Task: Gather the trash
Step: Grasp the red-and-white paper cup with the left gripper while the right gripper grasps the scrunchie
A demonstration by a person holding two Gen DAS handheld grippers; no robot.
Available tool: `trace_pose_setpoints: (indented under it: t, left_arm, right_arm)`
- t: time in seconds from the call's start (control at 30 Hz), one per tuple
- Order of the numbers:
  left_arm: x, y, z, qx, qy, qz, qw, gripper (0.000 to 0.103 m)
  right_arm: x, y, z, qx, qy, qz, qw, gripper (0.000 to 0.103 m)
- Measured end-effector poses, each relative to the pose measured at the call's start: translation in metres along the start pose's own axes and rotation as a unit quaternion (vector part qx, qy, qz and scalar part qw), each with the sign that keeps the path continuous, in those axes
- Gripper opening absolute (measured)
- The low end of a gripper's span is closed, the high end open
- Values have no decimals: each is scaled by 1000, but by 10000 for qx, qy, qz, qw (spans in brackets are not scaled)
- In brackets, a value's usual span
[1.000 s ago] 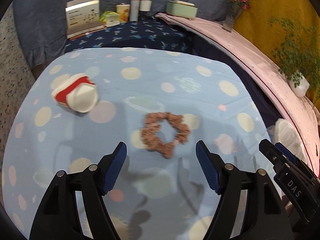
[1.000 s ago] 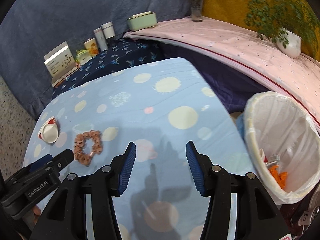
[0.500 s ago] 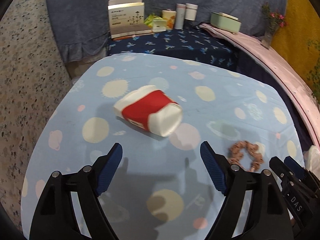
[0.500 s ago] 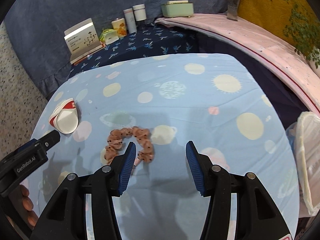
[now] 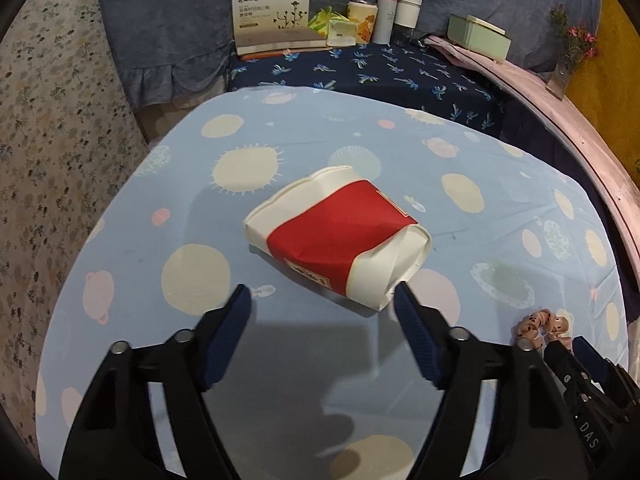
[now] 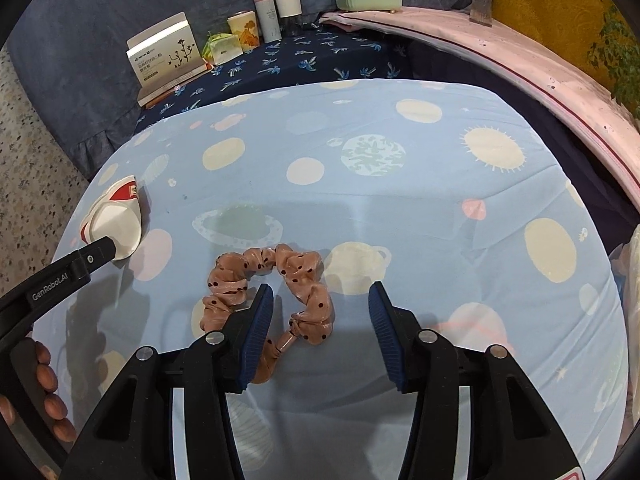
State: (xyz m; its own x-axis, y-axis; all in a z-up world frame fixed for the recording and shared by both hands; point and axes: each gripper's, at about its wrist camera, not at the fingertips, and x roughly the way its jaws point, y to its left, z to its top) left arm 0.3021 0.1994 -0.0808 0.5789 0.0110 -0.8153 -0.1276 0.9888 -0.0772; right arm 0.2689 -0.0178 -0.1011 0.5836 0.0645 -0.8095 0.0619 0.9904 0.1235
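Crushed cup [image 5: 338, 242] on its side near the table's [image 5: 320, 128] left edge, left gripper [image 5: 322, 300] wide open before it, holding nothing, right gripper [image 6: 320, 296] open, empty, straddling scrunchie [image 6: 276, 284] mid-table

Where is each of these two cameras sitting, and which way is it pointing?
Left wrist view: sits on the left tool, looking forward between its open blue fingers at a crushed red-and-white cup lying on the blue tablecloth.
Right wrist view: sits on the right tool, looking forward over a pink scrunchie that its open fingers straddle; the person's left-hand fingertips show at the left edge.
Shared: both views show cup, scrunchie, tablecloth, the other tool, and the white box on the far shelf.
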Motion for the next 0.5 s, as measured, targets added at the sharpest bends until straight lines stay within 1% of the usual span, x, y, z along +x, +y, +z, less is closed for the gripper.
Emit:
trace_pose_setpoints:
  t: [0.07,0.1,0.13,0.17,0.2,0.23,0.4,0.5]
  left_arm:
    - [3,0,0,11,57,-85,9999,52]
    - [5,-1,0,33,88,-121,9999,41]
    - [7,-1,0,52,146,-167,9997,29]
    - [9,-3,-1,57,197,-213,9996,23]
    - [10,-3,-1,54,238,-254,9994,15]
    - [11,-4,-2,51,242,-272,9993,9]
    - [5,-7,-1,104,100,-333,9993,4]
    - [-2,-12,1,161,35,-383,9991,3]
  right_arm:
    - [1,1,1,-25,3,21,10000,36]
    - [2,2,1,-32,6,41,10000,33]
    - [2,2,1,-38,7,58,10000,26]
    - [3,3,1,-41,12,78,10000,19]
    - [3,3,2,-45,22,100,9999,16]
    - [4,3,2,-54,32,115,9999,14]
    - [0,1,4,-14,-30,177,9998,11]
    - [-8,-1,6,31,-123,229,9997,10]
